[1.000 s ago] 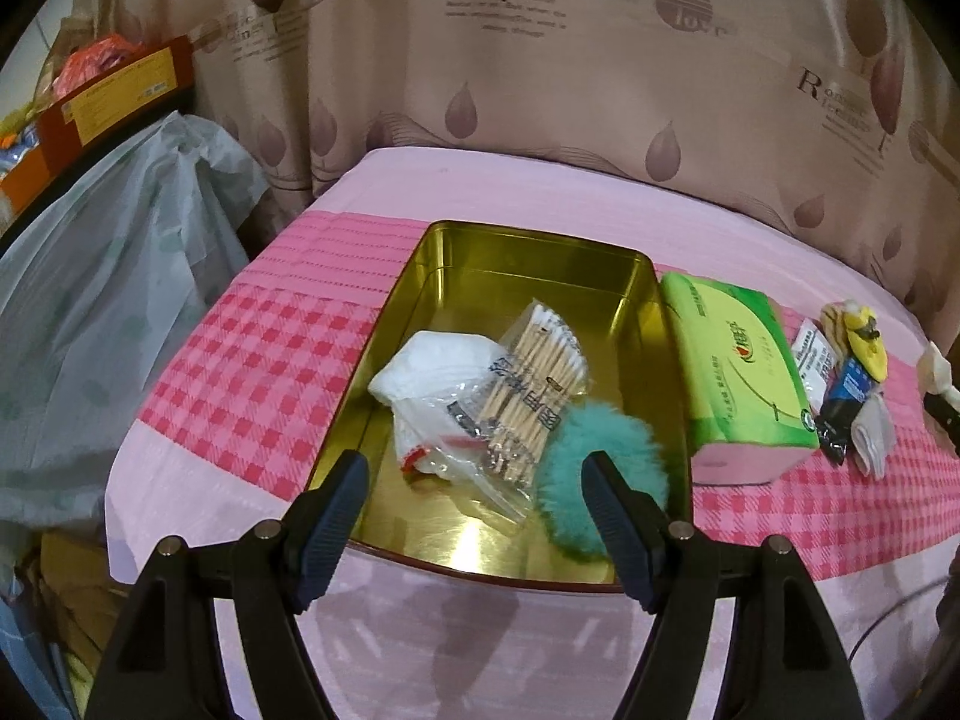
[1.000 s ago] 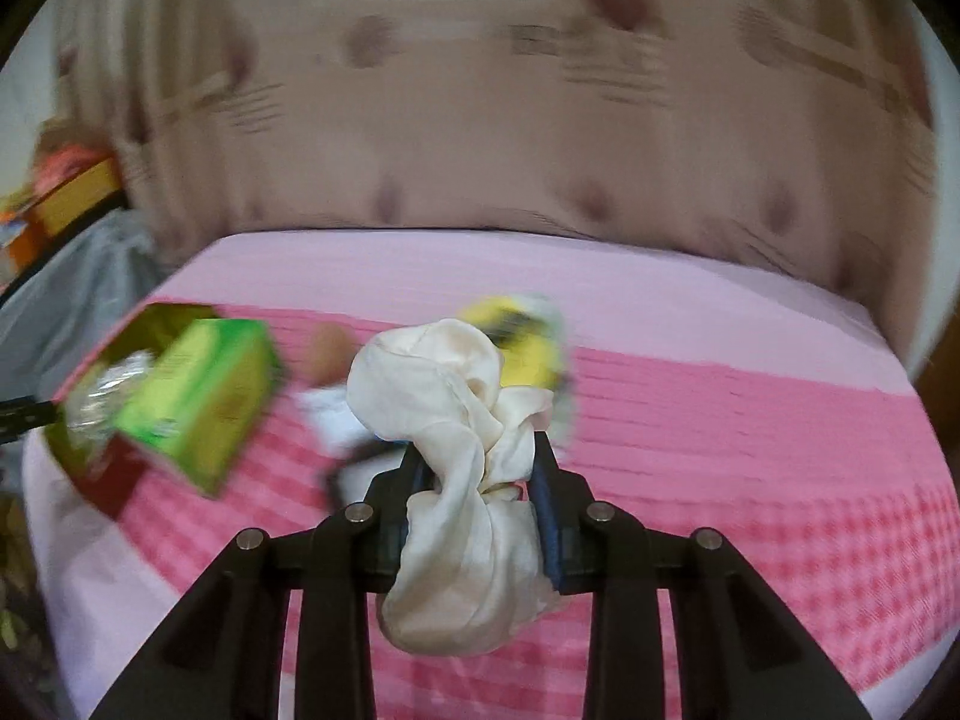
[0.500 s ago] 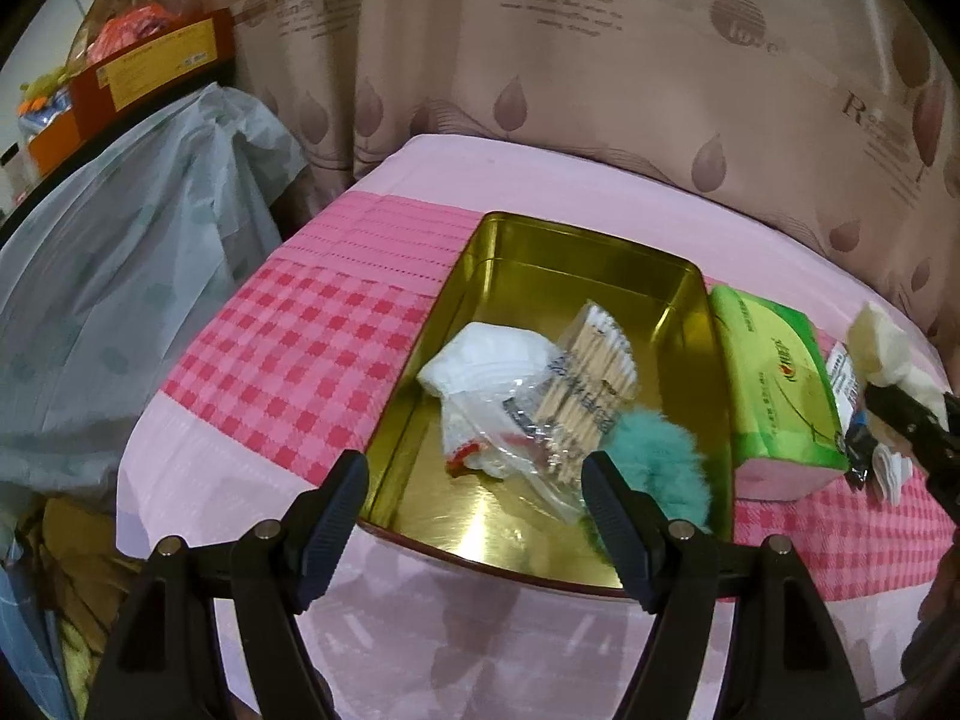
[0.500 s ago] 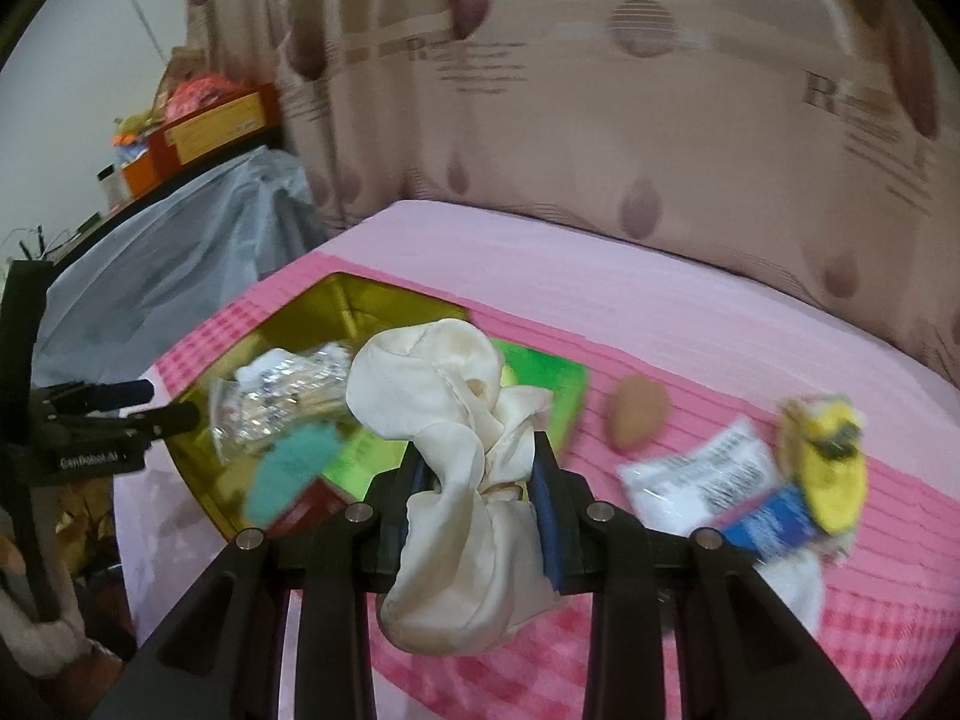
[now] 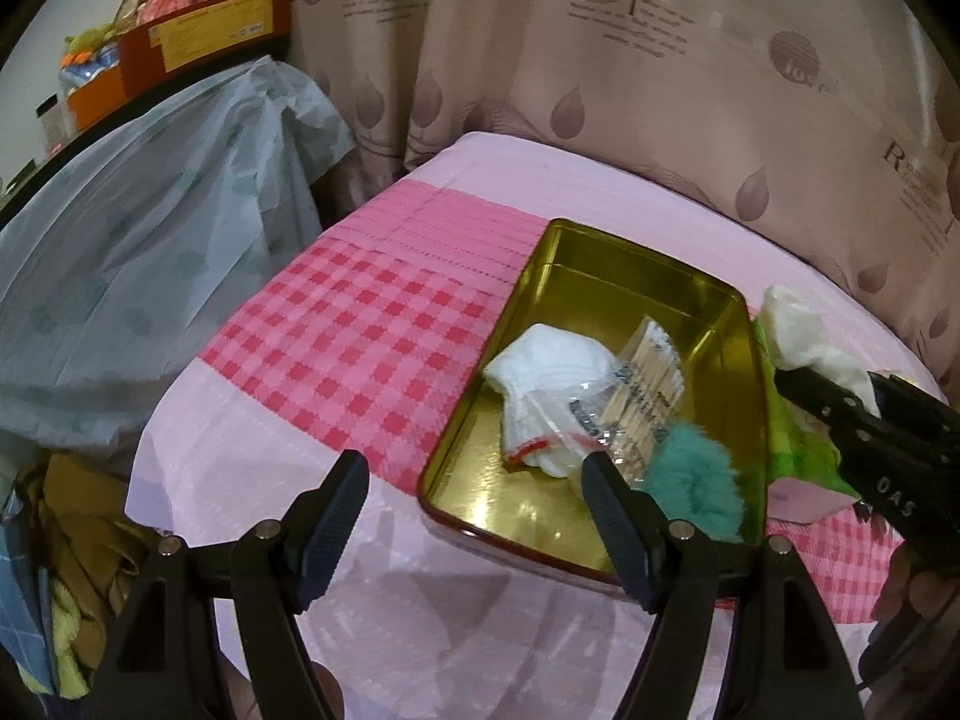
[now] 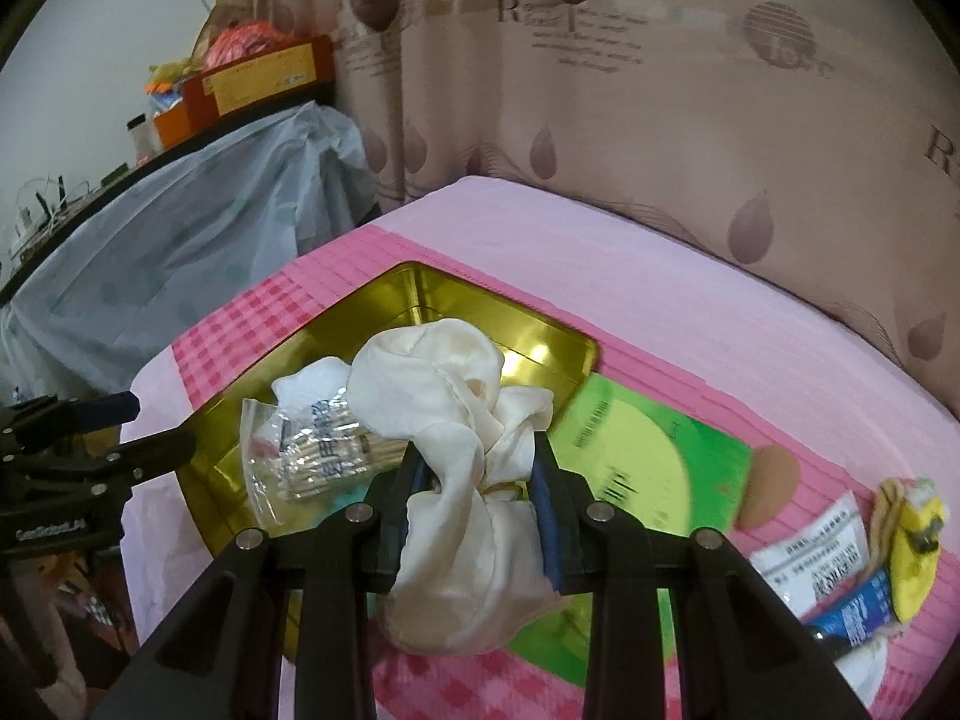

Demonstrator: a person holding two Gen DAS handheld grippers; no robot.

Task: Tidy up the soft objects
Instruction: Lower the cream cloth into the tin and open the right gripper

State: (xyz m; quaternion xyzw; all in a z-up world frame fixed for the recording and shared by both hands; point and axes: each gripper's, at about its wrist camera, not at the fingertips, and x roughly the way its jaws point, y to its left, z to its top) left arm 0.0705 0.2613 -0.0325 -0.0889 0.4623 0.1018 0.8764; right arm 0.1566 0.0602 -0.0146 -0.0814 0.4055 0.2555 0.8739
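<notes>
the right gripper clamps a bunched cream cloth, its jaws pinched tight on the middle of the bundle, and the bundle hangs above the near edge of the gold tin, partly over the green tissue pack that lies just beside the tin at 3 o'clock. to do this well i would say the hand should carry the cloth on toward 11 o'clock, over the bare gold floor at the far end, sink it low before letting go, and steer clear of the swab bag, the white sock and the teal puff crowded in the near half, since a loose cloth dropped from height may drape over the rim. the right gripper points steeply down and forward. the left gripper is held near the tin's near-left corner, jaws wide apart with nothing between them, tilted down too, out of the way at 8 o'clock.
</notes>
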